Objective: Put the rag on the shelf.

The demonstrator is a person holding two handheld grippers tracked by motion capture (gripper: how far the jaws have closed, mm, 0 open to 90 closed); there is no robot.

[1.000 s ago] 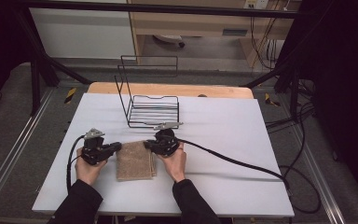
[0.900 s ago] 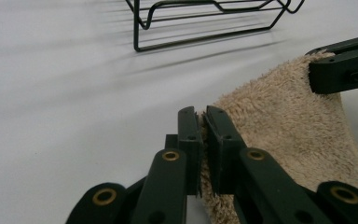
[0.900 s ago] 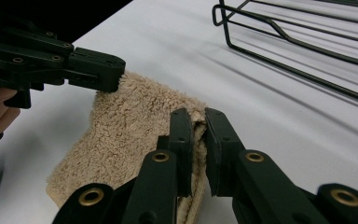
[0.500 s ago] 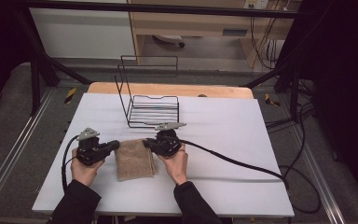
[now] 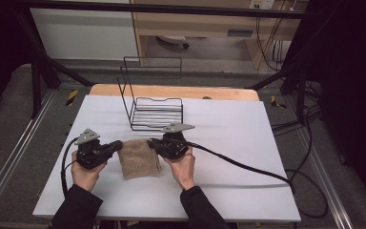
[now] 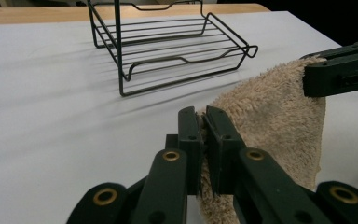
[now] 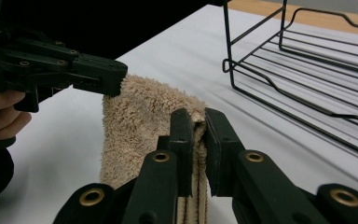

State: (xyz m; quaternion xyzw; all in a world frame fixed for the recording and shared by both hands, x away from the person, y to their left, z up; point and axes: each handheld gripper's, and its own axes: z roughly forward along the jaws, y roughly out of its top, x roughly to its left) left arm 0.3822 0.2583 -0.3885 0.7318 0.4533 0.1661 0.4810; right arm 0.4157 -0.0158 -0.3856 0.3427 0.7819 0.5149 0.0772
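Your left tool and right tool each clench a top corner of the towel; the wire rack stands just beyond, with bare worktop to the right.

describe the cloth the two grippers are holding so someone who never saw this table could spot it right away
On the white table, just in front of the black wire rack, a folded beige towel hangs between the left gripper and the right gripper, each pinching an upper corner. It is the one soft, fuzzy, tan thing there; everything around it is black metal, black cable or plain white board.
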